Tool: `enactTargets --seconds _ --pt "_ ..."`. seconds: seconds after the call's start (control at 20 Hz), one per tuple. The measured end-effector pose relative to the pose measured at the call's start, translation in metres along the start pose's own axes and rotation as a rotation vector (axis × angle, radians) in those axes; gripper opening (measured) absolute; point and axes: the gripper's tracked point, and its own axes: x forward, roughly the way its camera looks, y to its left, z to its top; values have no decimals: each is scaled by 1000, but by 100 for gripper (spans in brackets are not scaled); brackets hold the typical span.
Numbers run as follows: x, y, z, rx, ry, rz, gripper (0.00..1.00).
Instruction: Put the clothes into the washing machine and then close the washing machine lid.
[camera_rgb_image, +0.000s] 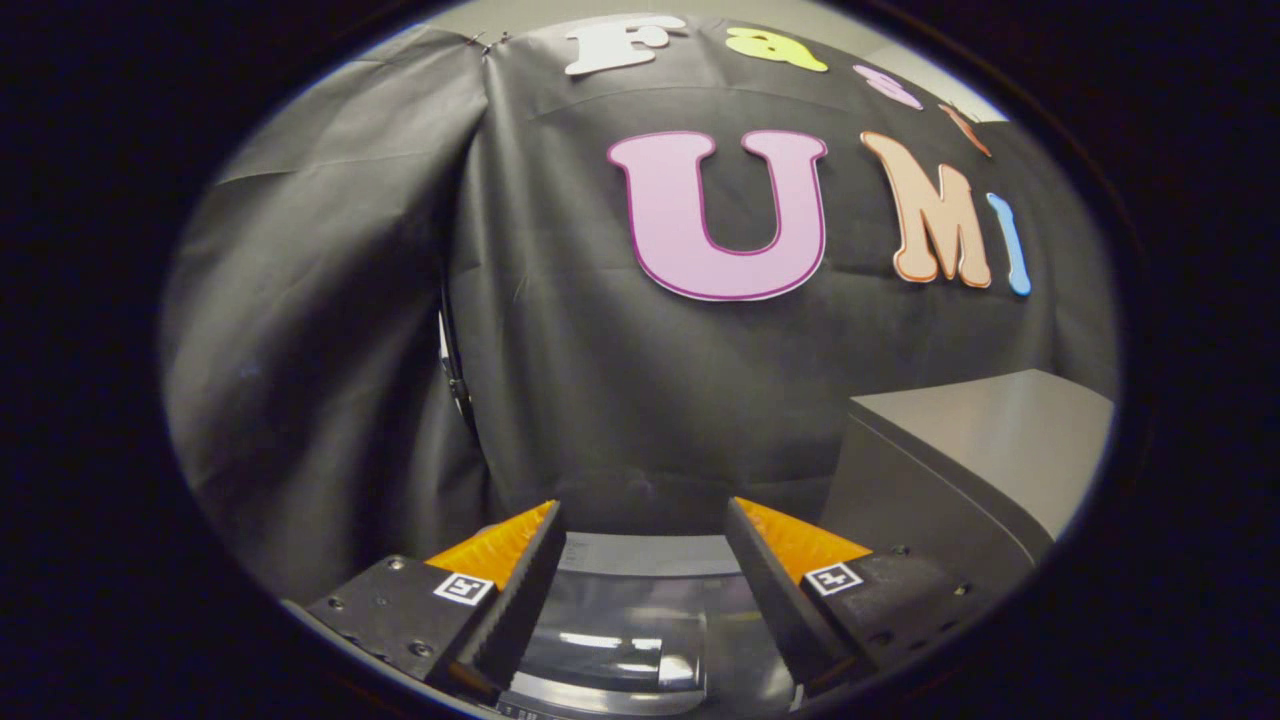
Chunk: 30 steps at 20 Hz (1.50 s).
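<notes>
In the gripper view, the gripper (645, 580) is seen with its two fingers spread wide apart, and nothing is held between them. Each finger is faced with a black ribbed pad (520, 590), backed by orange plastic, and a small square black-and-white marker (463, 588) is carried on the black body of each side.

The washing machine (640, 555) is found directly beneath the fingers. A pale grey strip of its top rim is visible in the gap between the fingertips, just ahead of them, and below that strip a dark, glossy, curved surface (630, 630) is seen, on which bright streaks of light are reflected. Whether this glossy surface is a transparent lid or the open drum cannot be told. No contact between the fingers and the machine can be made out; the fingers appear to be held above it.

No clothes can be made out between the fingers or on the visible part of the machine.

To the right of the right finger, and beyond it, a grey box-shaped cabinet (985, 450) with a flat pale top is seen. The black cloth wall (330, 350) of the booth is hung behind everything, gathered into folds on the left.
</notes>
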Motion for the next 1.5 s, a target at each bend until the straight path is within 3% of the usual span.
enactTargets --seconds 0.45,0.8,1.3,1.5 --pt "-33 -20 14 -6 -72 10 97" --pt "-104 -52 31 -31 -153 60 97" --pt "-238 -176 56 -200 -281 -41 97" --pt "-278 -226 38 -150 -319 -50 97"
